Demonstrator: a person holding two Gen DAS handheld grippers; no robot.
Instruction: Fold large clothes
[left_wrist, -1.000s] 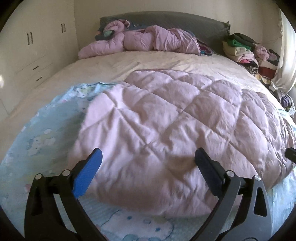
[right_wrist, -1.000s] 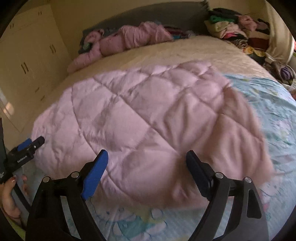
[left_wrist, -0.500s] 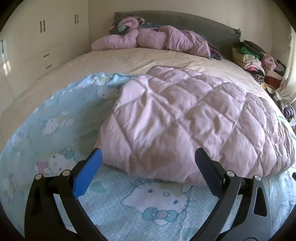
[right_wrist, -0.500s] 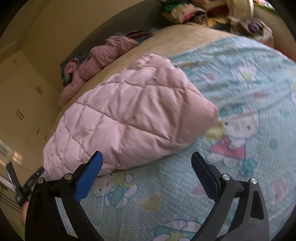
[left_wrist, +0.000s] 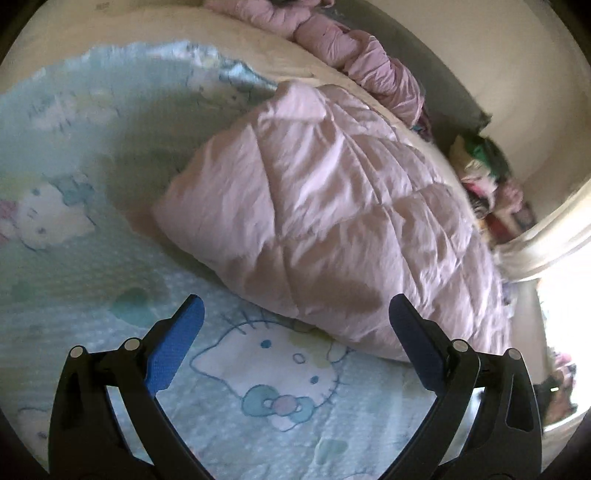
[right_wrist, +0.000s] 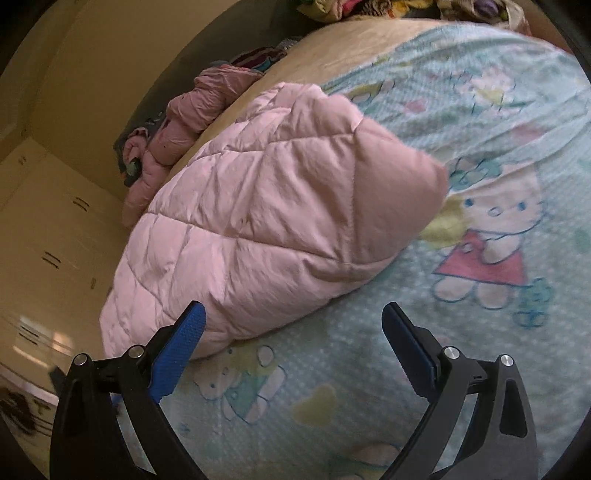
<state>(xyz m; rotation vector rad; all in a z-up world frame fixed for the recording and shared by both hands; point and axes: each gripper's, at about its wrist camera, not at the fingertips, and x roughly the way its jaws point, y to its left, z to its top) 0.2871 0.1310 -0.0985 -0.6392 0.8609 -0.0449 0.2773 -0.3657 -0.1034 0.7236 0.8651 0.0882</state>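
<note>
Folded pink quilt (left_wrist: 332, 221), far edge cut off, beyond both gaping, empty tools (left_wrist: 295, 325) (right_wrist: 293, 328) over the cartoon-print blanket (right_wrist: 332, 369).

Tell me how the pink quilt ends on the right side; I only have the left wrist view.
Observer: In the right wrist view the pink quilt ends in a rounded, folded corner lying on the cartoon-print sheet.
Operator: Report the right hand-held gripper.
Observer: The right hand-held gripper is open, with nothing between its fingers, and it points at the quilt's near edge.
Operator: Name what sits beside that corner.
Observer: A printed cat figure in a red dress lies on the sheet right next to the corner, uncovered.
</note>
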